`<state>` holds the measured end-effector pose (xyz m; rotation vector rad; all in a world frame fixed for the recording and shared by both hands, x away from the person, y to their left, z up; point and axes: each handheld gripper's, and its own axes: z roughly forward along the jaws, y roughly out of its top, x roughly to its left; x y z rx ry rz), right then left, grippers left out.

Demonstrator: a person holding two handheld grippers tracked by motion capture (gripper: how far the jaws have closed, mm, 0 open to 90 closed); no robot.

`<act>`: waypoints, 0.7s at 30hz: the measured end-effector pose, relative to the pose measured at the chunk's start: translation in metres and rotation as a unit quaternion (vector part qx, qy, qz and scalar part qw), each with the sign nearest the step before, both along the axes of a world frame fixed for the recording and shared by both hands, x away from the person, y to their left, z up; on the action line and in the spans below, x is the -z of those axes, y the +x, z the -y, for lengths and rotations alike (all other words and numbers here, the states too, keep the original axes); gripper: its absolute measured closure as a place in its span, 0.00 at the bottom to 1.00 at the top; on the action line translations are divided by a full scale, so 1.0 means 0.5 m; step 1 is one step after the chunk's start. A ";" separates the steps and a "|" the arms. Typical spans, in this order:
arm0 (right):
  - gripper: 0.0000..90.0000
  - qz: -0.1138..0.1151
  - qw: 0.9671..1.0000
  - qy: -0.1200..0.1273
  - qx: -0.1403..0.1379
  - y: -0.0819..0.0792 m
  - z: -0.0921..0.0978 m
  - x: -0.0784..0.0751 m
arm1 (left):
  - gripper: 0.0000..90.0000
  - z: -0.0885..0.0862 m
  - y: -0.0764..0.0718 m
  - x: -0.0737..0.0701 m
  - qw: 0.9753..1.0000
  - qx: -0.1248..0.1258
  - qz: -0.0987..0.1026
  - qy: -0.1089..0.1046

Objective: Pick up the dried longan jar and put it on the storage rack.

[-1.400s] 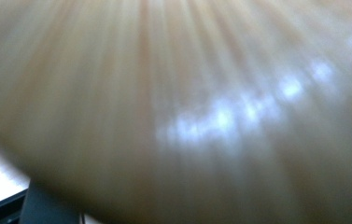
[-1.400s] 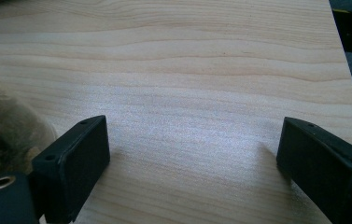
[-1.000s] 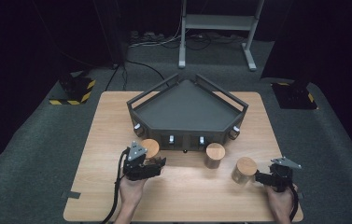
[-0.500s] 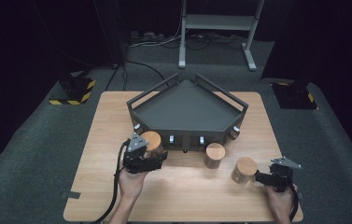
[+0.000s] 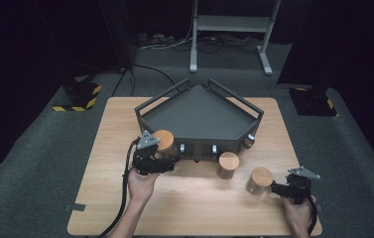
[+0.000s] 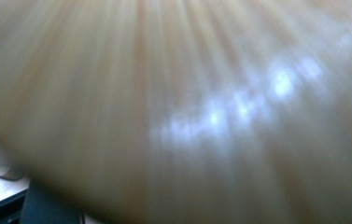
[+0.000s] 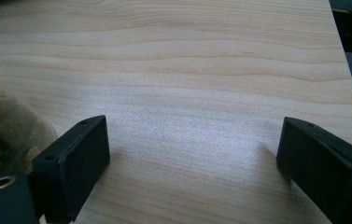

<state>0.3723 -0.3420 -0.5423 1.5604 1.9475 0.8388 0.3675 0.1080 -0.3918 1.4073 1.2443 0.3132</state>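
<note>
- High view: the left claw (image 5: 167,157) is clamped on a wooden-lidded jar (image 5: 164,143) at the front left corner of the dark five-sided tray (image 5: 199,116). The right claw (image 5: 276,188) sits just beside a second jar (image 5: 260,181) on the surface (image 5: 194,208); a third jar (image 5: 228,164) stands between.
- Left gripper view: a blurred wooden lid (image 6: 173,112) sits very close to the lens.
- Right gripper view: the jaws stand wide apart over bare wood, holding nothing.

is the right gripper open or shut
Open. In the right gripper view its two black fingers stand wide apart with bare table between them, holding nothing; the jar sits just beside the right gripper.
</note>
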 end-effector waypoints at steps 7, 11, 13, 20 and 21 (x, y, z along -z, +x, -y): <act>0.10 0.000 1.000 0.000 0.000 0.000 0.000 0.000 | 0.29 0.005 0.019 -0.025 1.000 0.003 -0.003 0.003; 0.10 0.000 1.000 0.000 0.000 0.000 0.000 0.000 | 0.29 0.010 0.042 -0.044 1.000 -0.001 -0.006 0.007; 0.10 0.000 1.000 0.000 0.000 0.000 0.000 0.000 | 0.29 0.013 0.050 -0.052 1.000 -0.004 -0.005 0.012; 0.10 0.000 1.000 0.000 0.000 0.000 0.000 0.000 | 0.29 0.022 0.073 -0.077 1.000 -0.008 0.000 0.020; 0.10 0.000 1.000 0.000 0.000 0.000 0.000 0.000 | 0.29 0.023 0.076 -0.079 1.000 -0.010 0.000 0.020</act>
